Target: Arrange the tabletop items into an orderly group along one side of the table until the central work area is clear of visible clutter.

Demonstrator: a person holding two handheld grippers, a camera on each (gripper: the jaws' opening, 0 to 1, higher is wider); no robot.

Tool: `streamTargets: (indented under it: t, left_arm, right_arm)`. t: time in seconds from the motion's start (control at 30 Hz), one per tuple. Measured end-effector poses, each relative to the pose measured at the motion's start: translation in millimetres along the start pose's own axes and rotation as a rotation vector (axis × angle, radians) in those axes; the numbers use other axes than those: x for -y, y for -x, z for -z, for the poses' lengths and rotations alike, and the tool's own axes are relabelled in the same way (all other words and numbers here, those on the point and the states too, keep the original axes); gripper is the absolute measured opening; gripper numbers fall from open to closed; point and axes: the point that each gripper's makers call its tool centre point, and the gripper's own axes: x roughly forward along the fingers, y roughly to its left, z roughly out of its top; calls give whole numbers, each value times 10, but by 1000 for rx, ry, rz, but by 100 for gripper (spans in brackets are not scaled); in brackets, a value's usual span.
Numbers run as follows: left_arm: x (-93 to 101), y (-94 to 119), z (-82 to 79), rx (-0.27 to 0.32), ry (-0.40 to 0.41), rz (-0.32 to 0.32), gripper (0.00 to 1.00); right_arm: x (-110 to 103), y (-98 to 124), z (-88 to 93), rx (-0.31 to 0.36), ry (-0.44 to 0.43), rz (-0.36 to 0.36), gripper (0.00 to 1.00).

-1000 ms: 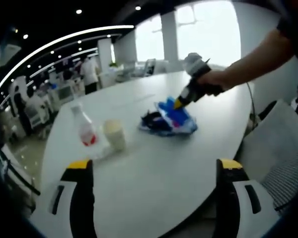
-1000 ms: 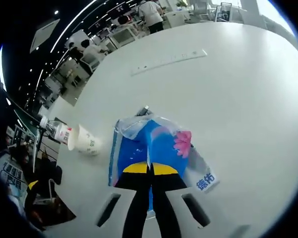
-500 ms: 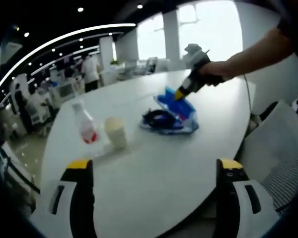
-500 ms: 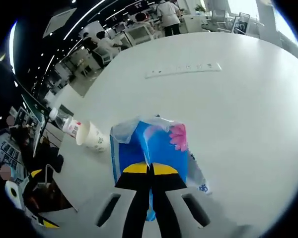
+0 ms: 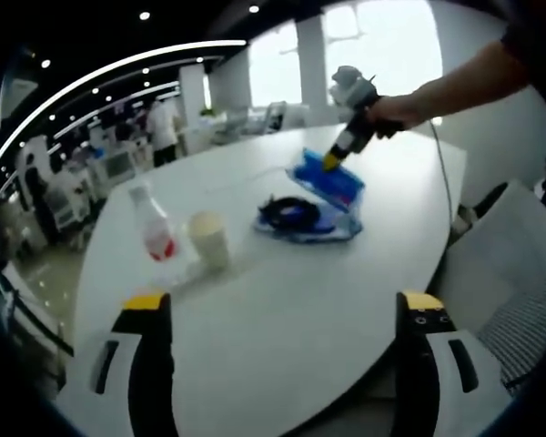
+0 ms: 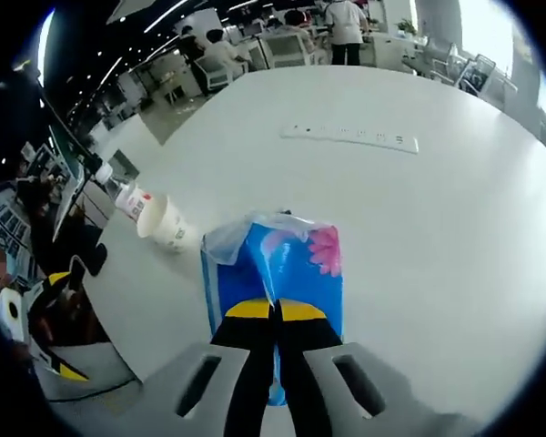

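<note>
My right gripper (image 6: 278, 311) is shut on the edge of a blue plastic packet (image 6: 287, 259) with a pink flower print, holding it tilted up off the white table (image 6: 437, 218). In the left gripper view the same packet (image 5: 329, 185) hangs from the right gripper (image 5: 331, 162), held by a person's hand. A black coiled cable (image 5: 289, 214) lies on clear wrapping just in front of it. A paper cup (image 5: 209, 242) and a small bottle with a red label (image 5: 153, 231) stand to the left. My left gripper (image 5: 284, 305) is open, low over the table's near edge.
A flat power strip (image 6: 350, 137) is set into the table beyond the packet. The cup (image 6: 168, 224) and bottle (image 6: 126, 198) are close to the table's left edge. A grey chair (image 5: 510, 273) stands at the right. People and desks fill the background.
The right gripper has raised the blue packet and drawn it back, uncovering the black cable coil. The left gripper, cup and bottle have stayed put.
</note>
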Motion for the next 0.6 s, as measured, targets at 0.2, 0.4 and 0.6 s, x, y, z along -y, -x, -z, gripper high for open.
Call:
streamTargets:
  t: [0.2,0.4,0.6]
  left_arm:
    - [7,-10,21,-10,4,6,99]
    - [12,-14,34,-17,1,8,98]
    - [2,-18,44,-19,6,5,98]
  right_arm:
    - [119,41,8,-31,138,12,0]
    - [188,71,2,-56,236,21,0]
    - [248,90,-25,-84,386,30,0]
